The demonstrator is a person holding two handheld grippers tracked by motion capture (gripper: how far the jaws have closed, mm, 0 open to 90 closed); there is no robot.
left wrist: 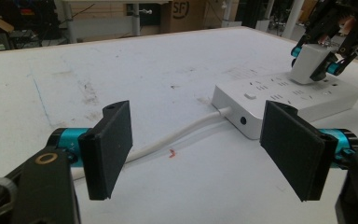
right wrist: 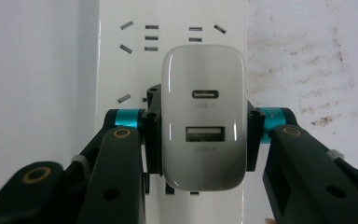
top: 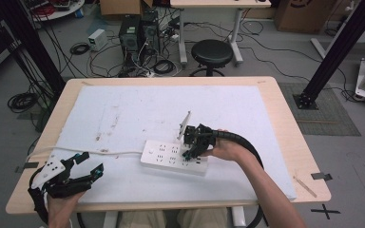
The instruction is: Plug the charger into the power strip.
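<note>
White and glossy, the charger (right wrist: 203,116) is clamped in the right tongs (right wrist: 203,135) over the power strip (top: 173,157) on the tabletop (top: 275,99); it seems seated in a socket, though its prongs are hidden. Its rounded face reads "USB-C" above "USB-A". The left tongs (left wrist: 200,149) gape, well apart from the strip, above its white cord (left wrist: 177,137).

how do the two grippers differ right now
The left gripper has its jaws spread wide with nothing between them; the right gripper is clamped on the white charger. The left sits near the table's front corner; the right is over the power strip. Both have black jaws.
</note>
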